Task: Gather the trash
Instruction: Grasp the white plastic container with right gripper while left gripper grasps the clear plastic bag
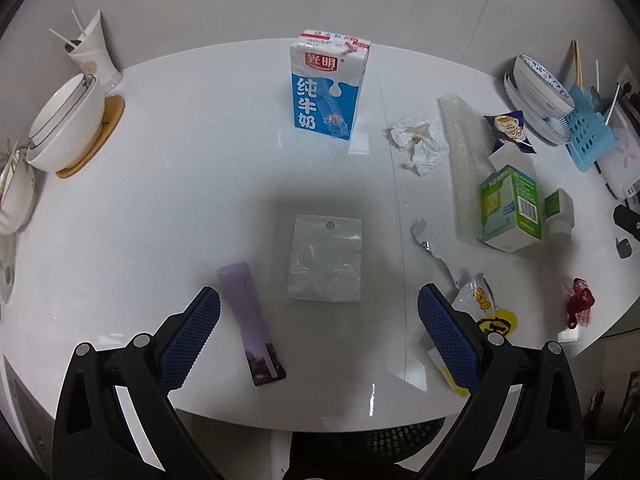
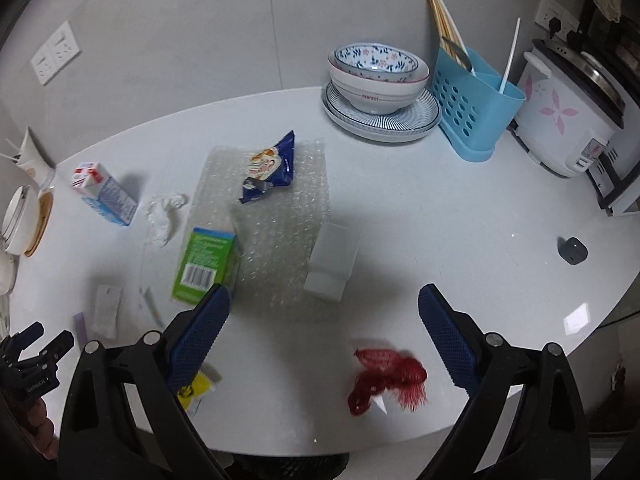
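Observation:
My left gripper [image 1: 319,312] is open above the near table edge. A clear plastic bag [image 1: 326,258] lies flat just ahead of its fingers, and a purple wrapper [image 1: 250,320] lies beside the left finger. A blue-and-white milk carton [image 1: 326,86] stands farther back. My right gripper [image 2: 324,320] is open too, with a red mesh net [image 2: 384,376] lying on the table between its fingers, nearer the right one. Ahead of it are bubble wrap [image 2: 276,216], a green box [image 2: 206,264], a blue snack wrapper [image 2: 270,168], a crumpled tissue [image 2: 164,214] and a yellow wrapper [image 2: 194,390].
Stacked bowls on a plate [image 2: 378,88], a blue utensil caddy [image 2: 472,108] and a rice cooker [image 2: 568,116] stand at the back right. White bowls on a coaster [image 1: 68,120] and a paper cup [image 1: 94,50] sit at the left. A small dark object [image 2: 573,251] lies to the right.

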A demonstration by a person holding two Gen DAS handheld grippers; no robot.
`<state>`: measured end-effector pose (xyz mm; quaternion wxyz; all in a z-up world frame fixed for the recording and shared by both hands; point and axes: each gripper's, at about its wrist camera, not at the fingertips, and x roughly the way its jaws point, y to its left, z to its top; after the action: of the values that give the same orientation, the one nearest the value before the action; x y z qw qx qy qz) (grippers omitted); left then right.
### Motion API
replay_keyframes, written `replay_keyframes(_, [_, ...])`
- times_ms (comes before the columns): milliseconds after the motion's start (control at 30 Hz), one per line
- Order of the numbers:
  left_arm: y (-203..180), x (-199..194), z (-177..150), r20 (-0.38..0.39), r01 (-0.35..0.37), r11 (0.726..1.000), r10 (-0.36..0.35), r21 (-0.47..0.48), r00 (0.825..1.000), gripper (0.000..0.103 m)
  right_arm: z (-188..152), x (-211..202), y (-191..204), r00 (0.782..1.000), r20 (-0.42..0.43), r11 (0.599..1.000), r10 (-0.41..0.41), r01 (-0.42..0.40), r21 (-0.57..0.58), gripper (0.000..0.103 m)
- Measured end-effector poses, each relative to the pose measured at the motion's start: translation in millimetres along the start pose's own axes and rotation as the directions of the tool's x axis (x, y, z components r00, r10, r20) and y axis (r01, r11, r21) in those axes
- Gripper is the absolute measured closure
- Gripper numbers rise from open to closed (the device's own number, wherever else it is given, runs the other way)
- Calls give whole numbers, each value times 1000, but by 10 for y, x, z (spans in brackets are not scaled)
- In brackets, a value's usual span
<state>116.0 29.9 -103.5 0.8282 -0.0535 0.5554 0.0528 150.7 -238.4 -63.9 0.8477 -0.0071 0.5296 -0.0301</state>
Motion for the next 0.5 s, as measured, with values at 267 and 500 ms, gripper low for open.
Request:
replay_keyframes(267, [-5, 496, 184, -91, 7, 1000, -5, 21, 996, 6, 371, 527, -139, 994, -109, 997, -7, 16, 73, 19])
replay_keyframes(500, [-48, 737, 203, -136, 7, 999, -2, 36, 991, 7, 526, 798, -150, 984, -177, 996, -11, 27, 90, 28])
